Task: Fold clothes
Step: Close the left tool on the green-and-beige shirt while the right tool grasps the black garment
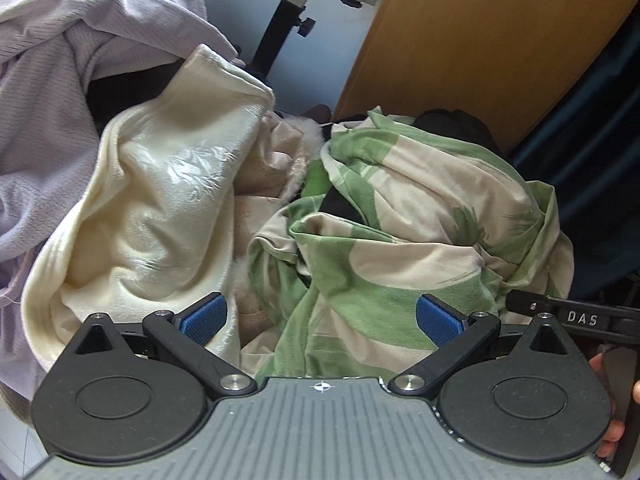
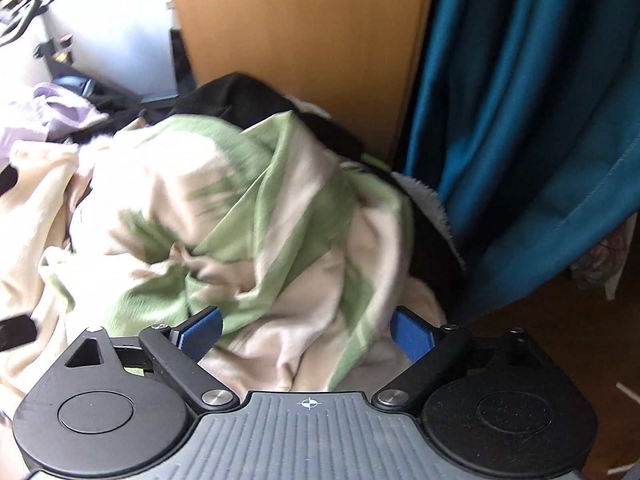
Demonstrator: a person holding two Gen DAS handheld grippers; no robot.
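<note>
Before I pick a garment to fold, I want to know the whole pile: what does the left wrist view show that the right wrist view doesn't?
Only the left wrist view shows the cream garment's full glossy bulk, the big lilac garment, a stand, and the right gripper's arm at the edge. Only the right wrist view shows the teal curtain in full and a fleecy white edge. Both show the green-and-beige garment, black cloth behind it, the wooden panel, and open jaws: left gripper, right gripper.
</note>
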